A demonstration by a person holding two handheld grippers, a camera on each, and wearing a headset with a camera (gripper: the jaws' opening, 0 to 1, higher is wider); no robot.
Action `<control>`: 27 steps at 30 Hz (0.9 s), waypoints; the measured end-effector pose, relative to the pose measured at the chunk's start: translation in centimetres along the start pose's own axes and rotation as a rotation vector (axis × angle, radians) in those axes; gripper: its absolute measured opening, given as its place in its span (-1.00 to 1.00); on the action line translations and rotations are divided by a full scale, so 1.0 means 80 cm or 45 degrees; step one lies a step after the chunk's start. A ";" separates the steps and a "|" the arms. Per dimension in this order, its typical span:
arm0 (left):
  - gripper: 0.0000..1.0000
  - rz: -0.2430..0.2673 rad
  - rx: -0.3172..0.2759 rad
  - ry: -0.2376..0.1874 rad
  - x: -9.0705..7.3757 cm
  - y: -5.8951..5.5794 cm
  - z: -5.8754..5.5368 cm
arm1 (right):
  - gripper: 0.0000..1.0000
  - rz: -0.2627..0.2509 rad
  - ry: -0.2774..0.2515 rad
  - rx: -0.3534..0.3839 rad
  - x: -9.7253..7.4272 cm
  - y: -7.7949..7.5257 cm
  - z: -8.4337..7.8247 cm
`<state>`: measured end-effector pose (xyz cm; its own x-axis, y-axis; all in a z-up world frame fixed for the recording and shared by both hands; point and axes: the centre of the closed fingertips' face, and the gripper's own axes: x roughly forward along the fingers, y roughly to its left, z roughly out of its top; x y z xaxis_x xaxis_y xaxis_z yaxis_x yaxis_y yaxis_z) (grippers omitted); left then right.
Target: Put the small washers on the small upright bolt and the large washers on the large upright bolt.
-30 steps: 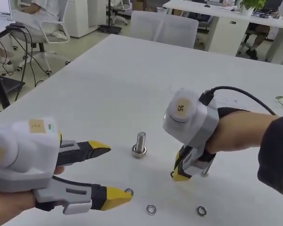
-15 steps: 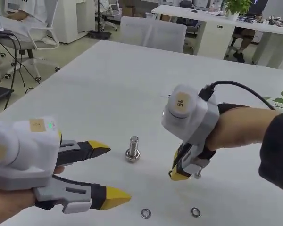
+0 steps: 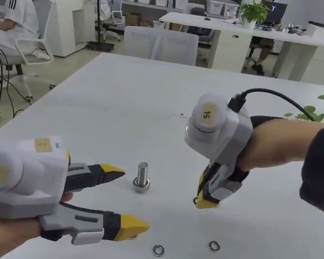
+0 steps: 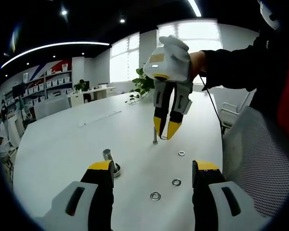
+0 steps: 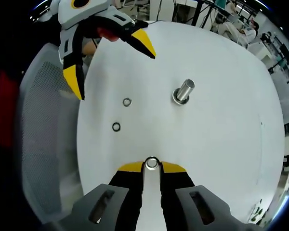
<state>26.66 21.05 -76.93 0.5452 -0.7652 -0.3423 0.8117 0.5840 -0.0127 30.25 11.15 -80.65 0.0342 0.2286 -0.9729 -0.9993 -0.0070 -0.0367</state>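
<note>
At the near edge of the white table, the left gripper hovers with its jaws spread wide, seemingly ready for the three loose steel ring washers lying just ahead. Beyond them the large threaded steel bolt stands upright, apparently with one washer at its foot. Farther on, the right gripper points straight down beside the small thin steel bolt, likely lining up. Its jaws are nearly together around a small round metal piece, either washer or bolt top. Nothing blocks the way. Grey office chairs stand behind.
</note>
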 end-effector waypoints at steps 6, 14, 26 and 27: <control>0.30 -0.026 0.014 -0.009 0.008 -0.003 0.008 | -0.74 -0.010 -0.016 0.018 -0.012 0.000 -0.005; 0.30 -0.059 0.025 -0.006 0.020 -0.009 0.011 | -0.74 -0.039 -0.027 0.034 -0.029 0.000 -0.018; 0.30 -0.087 0.027 0.008 0.028 -0.015 0.008 | -0.74 -0.085 -0.020 0.073 -0.051 -0.007 -0.045; 0.30 -0.089 0.028 0.011 0.029 -0.015 0.008 | -0.74 -0.089 -0.020 0.076 -0.053 -0.008 -0.047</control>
<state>27.04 18.41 -77.13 0.4853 -0.8014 -0.3496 0.8521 0.5232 -0.0165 30.81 6.55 -77.39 0.1044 0.2416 -0.9647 -0.9936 0.0672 -0.0907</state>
